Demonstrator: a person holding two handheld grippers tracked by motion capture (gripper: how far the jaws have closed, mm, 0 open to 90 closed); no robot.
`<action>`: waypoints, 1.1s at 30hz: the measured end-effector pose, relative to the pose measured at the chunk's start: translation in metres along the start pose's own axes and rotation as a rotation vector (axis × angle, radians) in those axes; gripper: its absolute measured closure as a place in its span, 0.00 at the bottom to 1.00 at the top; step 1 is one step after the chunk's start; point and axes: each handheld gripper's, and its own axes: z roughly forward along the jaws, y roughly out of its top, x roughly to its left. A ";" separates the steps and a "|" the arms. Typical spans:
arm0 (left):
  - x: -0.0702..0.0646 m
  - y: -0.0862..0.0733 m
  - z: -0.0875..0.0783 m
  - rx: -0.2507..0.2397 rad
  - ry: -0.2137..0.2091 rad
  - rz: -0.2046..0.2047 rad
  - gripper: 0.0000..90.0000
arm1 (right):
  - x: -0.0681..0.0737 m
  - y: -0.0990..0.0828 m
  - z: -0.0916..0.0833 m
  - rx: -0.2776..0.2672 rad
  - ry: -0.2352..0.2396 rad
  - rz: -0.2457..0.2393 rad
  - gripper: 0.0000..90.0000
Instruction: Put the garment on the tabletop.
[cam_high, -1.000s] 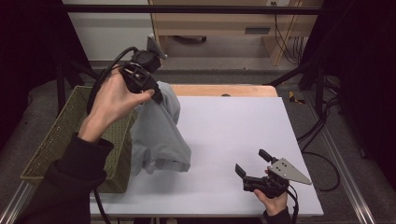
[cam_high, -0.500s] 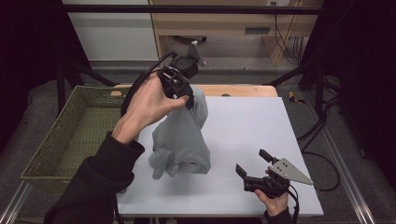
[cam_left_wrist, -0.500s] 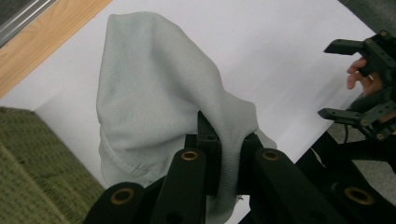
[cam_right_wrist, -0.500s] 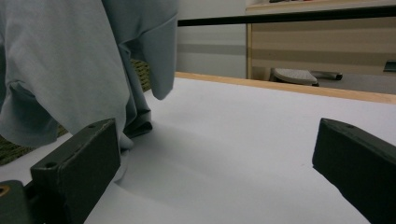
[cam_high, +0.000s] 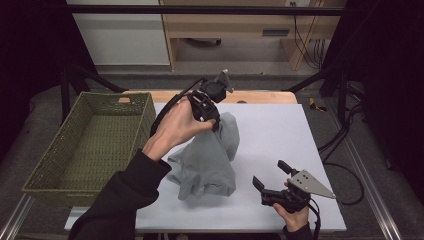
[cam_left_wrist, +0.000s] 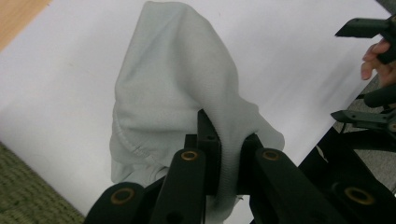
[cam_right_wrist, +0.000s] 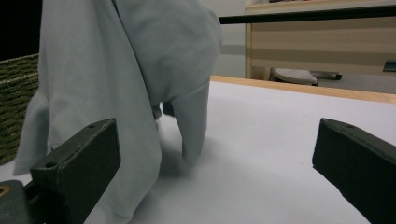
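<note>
Between left fingers (cam_left_wrist: 210, 154) — grey garment (cam_left_wrist: 173, 84)

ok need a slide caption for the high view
Left gripper lifts a grey garment over the white table while the open right gripper waits nearby.

Black long sleeve (cam_high: 120, 200) on the left arm, loose and dark to the wrist. Left gripper (cam_left_wrist: 223, 156) all black: flat linked bars with brass-coloured pivot rings (four in the left gripper view), ribbed pads, a black cable trailing off. Right gripper (cam_high: 272, 175) black too, blocky square-ended jaws, topped by a grey three-cornered plate dotted with small screws.
</note>
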 end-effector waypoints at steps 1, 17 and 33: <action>0.000 0.000 0.005 0.004 -0.016 -0.004 0.94 | 0.002 0.001 0.000 0.010 -0.002 0.032 0.01; -0.007 -0.010 0.070 0.033 -0.054 0.039 0.94 | 0.001 -0.001 0.000 0.012 0.002 0.035 0.01; -0.006 -0.019 0.105 0.040 -0.110 0.050 0.73 | 0.001 -0.001 0.001 0.010 0.000 0.043 0.01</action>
